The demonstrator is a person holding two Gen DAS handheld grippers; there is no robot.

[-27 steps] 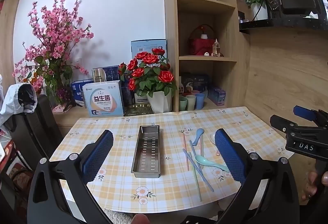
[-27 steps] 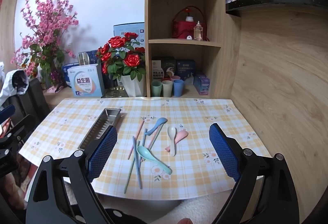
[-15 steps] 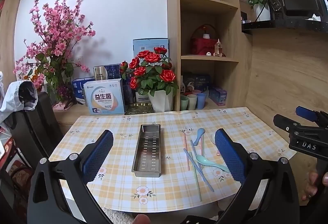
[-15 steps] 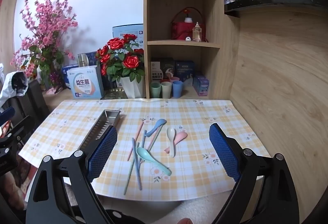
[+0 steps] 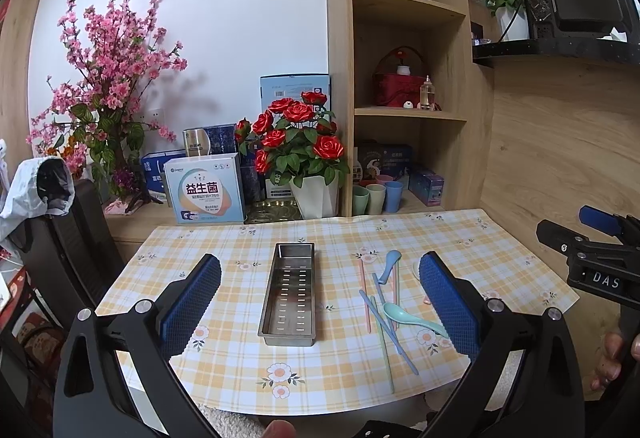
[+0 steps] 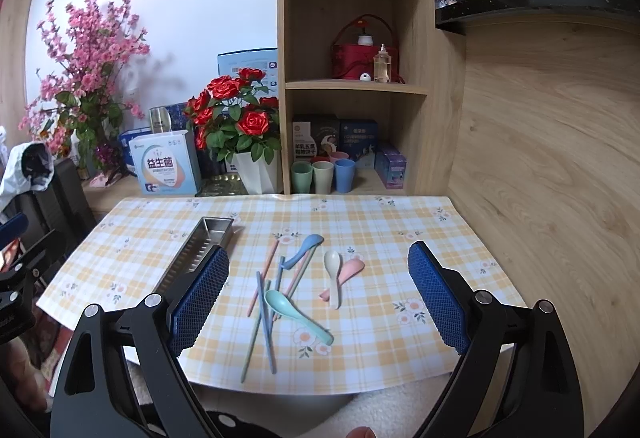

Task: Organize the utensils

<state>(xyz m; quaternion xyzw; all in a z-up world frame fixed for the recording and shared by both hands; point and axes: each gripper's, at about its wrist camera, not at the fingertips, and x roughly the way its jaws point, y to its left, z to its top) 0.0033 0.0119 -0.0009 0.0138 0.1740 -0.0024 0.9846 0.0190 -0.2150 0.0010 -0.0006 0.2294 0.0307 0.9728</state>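
Note:
A long perforated steel tray (image 5: 290, 292) lies empty on the checked tablecloth; it also shows in the right wrist view (image 6: 200, 248). To its right lie pastel utensils: a teal spoon (image 6: 296, 310), a blue spoon (image 6: 306, 248), a white spoon (image 6: 333, 274), a pink spoon (image 6: 348, 272) and several chopsticks (image 6: 262, 302). The teal spoon (image 5: 414, 318) and blue spoon (image 5: 390, 264) also show in the left wrist view. My left gripper (image 5: 320, 278) is open and empty, held before the table facing the tray. My right gripper (image 6: 318, 274) is open and empty, facing the utensils.
A white pot of red roses (image 5: 300, 157), boxes (image 5: 206, 187) and three cups (image 5: 378, 195) stand behind the table. A wooden shelf unit (image 6: 352, 57) rises at the back, a wood wall (image 6: 540, 157) on the right. A dark chair (image 5: 68, 238) stands at the left.
Both grippers have drifted slightly; the scene sits a little lower and more centred in view. Nothing on the table has moved.

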